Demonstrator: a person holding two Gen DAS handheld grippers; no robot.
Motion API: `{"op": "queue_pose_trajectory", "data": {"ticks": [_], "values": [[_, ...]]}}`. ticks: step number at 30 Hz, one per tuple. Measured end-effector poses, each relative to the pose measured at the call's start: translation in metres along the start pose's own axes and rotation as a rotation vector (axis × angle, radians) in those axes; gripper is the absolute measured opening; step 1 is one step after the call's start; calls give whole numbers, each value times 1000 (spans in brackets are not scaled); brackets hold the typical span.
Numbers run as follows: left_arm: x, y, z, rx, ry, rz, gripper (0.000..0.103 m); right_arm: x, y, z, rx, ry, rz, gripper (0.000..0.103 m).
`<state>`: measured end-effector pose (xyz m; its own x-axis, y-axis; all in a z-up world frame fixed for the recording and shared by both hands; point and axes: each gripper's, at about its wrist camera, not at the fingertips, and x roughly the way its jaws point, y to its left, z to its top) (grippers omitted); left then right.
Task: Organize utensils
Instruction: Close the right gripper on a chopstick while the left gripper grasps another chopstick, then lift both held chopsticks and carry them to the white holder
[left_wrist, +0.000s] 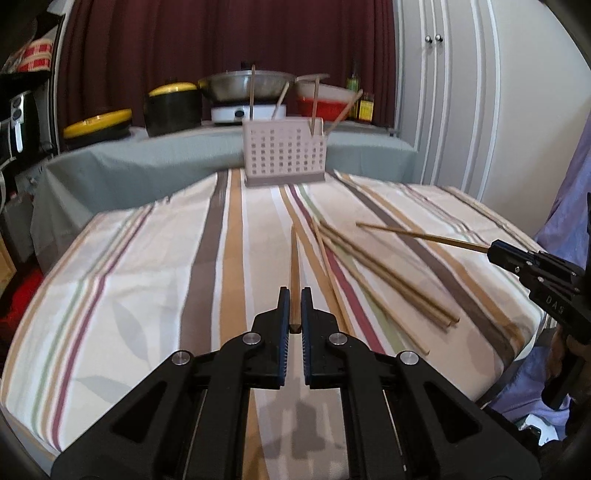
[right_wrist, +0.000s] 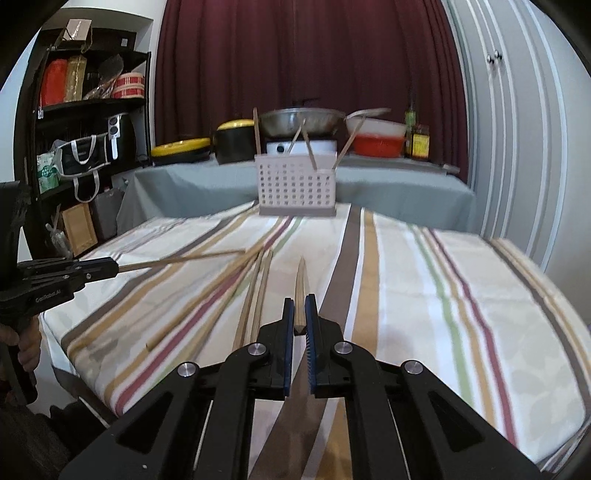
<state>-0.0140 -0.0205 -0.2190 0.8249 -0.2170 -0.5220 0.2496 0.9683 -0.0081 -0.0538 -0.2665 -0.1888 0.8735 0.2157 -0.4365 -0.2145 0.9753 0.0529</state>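
My left gripper (left_wrist: 294, 297) is shut on a wooden chopstick (left_wrist: 294, 258) that points ahead over the striped tablecloth. My right gripper (right_wrist: 300, 302) is shut on another chopstick (right_wrist: 301, 280), held the same way. Each gripper shows in the other's view: the right gripper (left_wrist: 494, 252) at the right edge, the left gripper (right_wrist: 113, 268) at the left edge, both with a stick poking inward. Several loose chopsticks (left_wrist: 373, 275) (right_wrist: 255, 295) lie fanned on the cloth between them. A white perforated utensil holder (left_wrist: 284, 157) (right_wrist: 295, 188) stands at the table's far edge with a few chopsticks upright inside.
Behind the holder, a grey-covered counter (left_wrist: 147, 162) carries a wok on a burner (left_wrist: 251, 86), yellow-lidded black pots (left_wrist: 173, 107), a red bowl and bottles. A black shelf (right_wrist: 92, 122) stands left, white cabinet doors (right_wrist: 517, 147) right. A hand (right_wrist: 26, 347) grips the left handle.
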Motion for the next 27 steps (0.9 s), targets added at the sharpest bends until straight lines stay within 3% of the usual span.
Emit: {"op": "queue_pose_trajectory", "data": {"ticks": [10, 19, 27], "values": [[-34, 4, 32, -6, -103, 16, 6, -23, 3, 38, -15, -101, -15, 7], [-63, 14, 69, -26, -166, 17, 6, -28, 1, 68, -15, -132, -8, 7], [-57, 24, 90, -27, -141, 15, 6, -22, -1, 83, -12, -127, -9, 7]]}}
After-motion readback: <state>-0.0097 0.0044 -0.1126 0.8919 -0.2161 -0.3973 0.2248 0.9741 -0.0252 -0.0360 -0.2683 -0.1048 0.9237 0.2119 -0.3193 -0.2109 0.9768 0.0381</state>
